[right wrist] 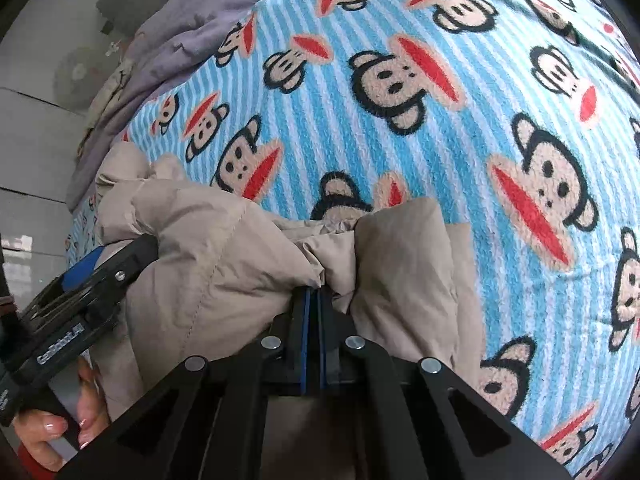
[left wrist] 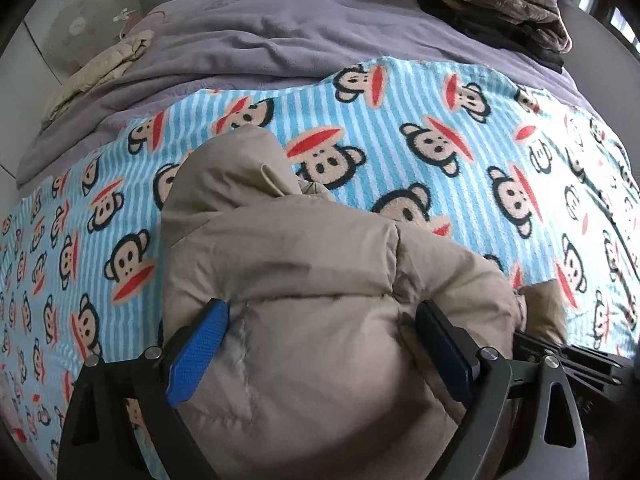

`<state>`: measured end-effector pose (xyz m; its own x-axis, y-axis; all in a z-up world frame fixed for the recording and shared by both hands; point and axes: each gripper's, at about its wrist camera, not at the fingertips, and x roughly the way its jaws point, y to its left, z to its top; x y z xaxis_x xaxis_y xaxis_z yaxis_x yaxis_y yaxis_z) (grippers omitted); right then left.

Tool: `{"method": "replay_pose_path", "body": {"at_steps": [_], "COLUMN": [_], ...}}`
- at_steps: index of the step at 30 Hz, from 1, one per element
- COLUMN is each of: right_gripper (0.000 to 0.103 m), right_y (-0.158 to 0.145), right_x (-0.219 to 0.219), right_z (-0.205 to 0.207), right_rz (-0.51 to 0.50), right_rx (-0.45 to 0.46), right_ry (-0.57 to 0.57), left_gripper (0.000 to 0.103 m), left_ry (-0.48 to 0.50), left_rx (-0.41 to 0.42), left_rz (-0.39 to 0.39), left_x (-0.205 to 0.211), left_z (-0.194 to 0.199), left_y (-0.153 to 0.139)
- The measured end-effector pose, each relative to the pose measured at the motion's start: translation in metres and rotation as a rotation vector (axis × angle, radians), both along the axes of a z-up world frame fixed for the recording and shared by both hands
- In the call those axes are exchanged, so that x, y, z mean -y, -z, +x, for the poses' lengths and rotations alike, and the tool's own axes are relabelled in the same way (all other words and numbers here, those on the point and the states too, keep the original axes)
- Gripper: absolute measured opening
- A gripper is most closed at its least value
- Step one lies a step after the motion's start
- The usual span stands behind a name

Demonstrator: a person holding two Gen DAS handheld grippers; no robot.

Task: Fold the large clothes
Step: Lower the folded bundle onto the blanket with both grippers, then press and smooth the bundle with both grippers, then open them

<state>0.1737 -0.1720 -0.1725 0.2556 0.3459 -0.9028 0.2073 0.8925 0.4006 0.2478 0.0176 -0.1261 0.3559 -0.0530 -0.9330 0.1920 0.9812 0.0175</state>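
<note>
A beige puffer jacket (left wrist: 304, 276) lies bunched and partly folded on the blue striped monkey-print blanket (left wrist: 400, 92), hood end pointing away. My left gripper (left wrist: 322, 316) is open, its blue pads (left wrist: 200, 354) spread wide on either side of the jacket's near bulk. In the right wrist view the jacket (right wrist: 224, 256) fills the lower left. My right gripper (right wrist: 314, 300) is shut on a fold of the jacket's edge. The left gripper's body (right wrist: 80, 292) and the hand that holds it show at the left of that view.
A purple quilt (left wrist: 280, 40) covers the far half of the bed. A pile of folded clothes, striped beige on black (left wrist: 500, 8), sits at the far right. A cream garment (left wrist: 100, 68) lies at the bed's far left edge, near a fan (left wrist: 76, 36).
</note>
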Motion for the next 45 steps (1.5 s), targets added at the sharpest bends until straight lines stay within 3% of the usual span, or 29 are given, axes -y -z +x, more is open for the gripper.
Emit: {"method": "replay_pose_path", "body": {"at_steps": [7,12,14,22,27,30,34,40,45], "right_gripper": [0.001,0.002,0.007,0.007,0.007,0.008,0.008,0.009,0.009], "right_y": [-0.005,-0.035,-0.052,-0.092,-0.067,-0.044,-0.028,-0.051,-0.071], "right_x": [-0.003,-0.007,-0.009,-0.021,-0.030,-0.033,-0.028,-0.031,-0.024], "right_z": [0.000,-0.011,-0.025,-0.117,-0.151,-0.154,-0.154,-0.158,-0.170], "right_rz": [-0.014,-0.058,-0.072,-0.079,-0.098,-0.134,-0.103,-0.145,-0.146], "right_rx": [-0.002,0.023,0.043,0.100,0.027,-0.015,-0.065,-0.039,-0.033], "right_ry": [0.007,-0.036,-0.058,-0.114,-0.136,-0.143,-0.097,-0.106,-0.033], "left_gripper": [0.094,0.094,0.094,0.094,0.094,0.094,0.094,0.094,0.094], "left_ry": [0.020,0.030,0.020,-0.030,-0.055,-0.080,-0.082,-0.082,-0.062], "left_rx": [0.006,0.016,0.017,-0.016,-0.068,-0.096,-0.094,-0.088,-0.084], "left_rz": [-0.014,-0.017,-0.016,0.013,-0.003,-0.028,-0.037,-0.088,-0.114], "left_x": [-0.009,-0.023,-0.030,-0.048,-0.054,-0.059,-0.064,-0.078,-0.089], "left_z": [-0.032,-0.064,-0.077,-0.141,-0.170,-0.182,-0.194,-0.201,-0.205], "left_y": [-0.025,-0.040,-0.044,-0.040,-0.028,-0.027,-0.034,-0.044,-0.048]}}
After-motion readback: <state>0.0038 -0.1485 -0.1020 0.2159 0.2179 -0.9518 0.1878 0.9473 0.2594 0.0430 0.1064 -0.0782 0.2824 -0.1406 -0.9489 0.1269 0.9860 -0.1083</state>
